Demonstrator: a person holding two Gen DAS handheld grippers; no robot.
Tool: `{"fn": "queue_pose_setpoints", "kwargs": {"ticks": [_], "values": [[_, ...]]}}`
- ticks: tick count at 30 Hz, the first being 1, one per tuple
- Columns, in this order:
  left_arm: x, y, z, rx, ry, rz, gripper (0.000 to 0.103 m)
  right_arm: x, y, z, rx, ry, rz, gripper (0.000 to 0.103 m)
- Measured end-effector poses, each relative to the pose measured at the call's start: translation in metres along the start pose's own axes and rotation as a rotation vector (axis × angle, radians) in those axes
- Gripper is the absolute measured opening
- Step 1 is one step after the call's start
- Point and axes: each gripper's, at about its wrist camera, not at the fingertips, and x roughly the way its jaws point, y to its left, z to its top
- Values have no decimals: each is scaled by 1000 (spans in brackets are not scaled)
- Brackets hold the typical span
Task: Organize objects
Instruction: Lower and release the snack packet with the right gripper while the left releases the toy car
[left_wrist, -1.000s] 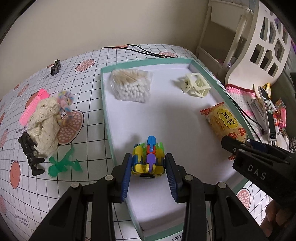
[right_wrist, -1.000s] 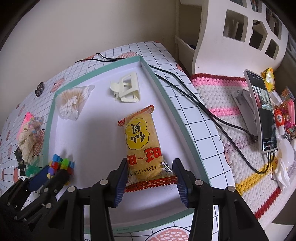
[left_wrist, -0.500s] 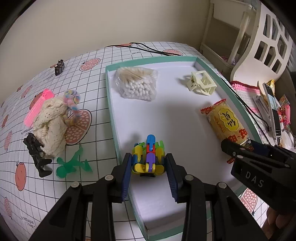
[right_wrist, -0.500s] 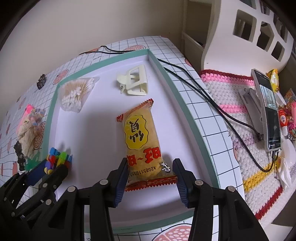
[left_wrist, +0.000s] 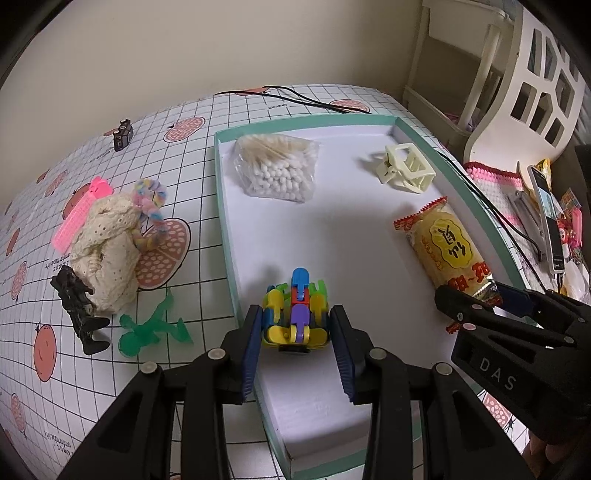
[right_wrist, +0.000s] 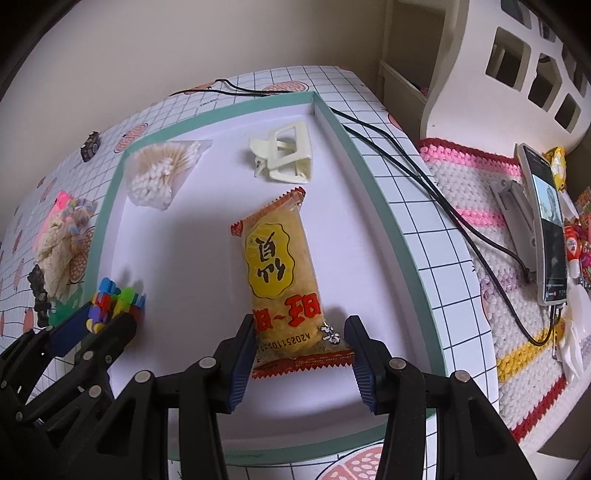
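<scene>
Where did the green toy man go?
In the left wrist view, the green toy man lies on the checked tablecloth, left of the tray, beside the black figure.

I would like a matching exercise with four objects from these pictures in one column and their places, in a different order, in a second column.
Things:
1. clear bag of cotton swabs
2. cream plastic hair claw
3. yellow snack packet with red ends
4. translucent green toy figure

Places:
A. between the right gripper's fingers
B. on the checked tablecloth, outside the tray
C. far right corner of the tray
D. far left corner of the tray

Pairs: 1-D, 2-C, 3-A, 4-B
</scene>
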Motion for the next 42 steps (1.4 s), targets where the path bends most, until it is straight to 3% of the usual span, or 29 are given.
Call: {"fn": "queue_pose_setpoints", "kwargs": {"ticks": [9, 22, 25, 27, 35, 38, 42], "values": [[-11, 4, 4, -22, -50, -33, 50, -8, 4, 0, -14, -44, 7, 61], [-38, 28, 12, -122, -179, -17, 51, -27, 2, 5, 5, -166, 7, 62], [-41, 36, 12, -144, -192, -12, 52, -26, 5, 5, -4, -166, 8, 68], [-42, 40, 11, -146, -193, -1, 59, -25, 8, 5, -5, -166, 12, 71], [-40, 52, 10, -157, -174, 42, 60, -23, 14, 2, -21, -165, 24, 84], [-38, 58, 10, -184, -160, 17, 77, -23, 16, 1, -28, -167, 25, 88], [-38, 64, 9, -224, -159, 5, 80, -22, 18, 0, -34, -167, 28, 98]]}}
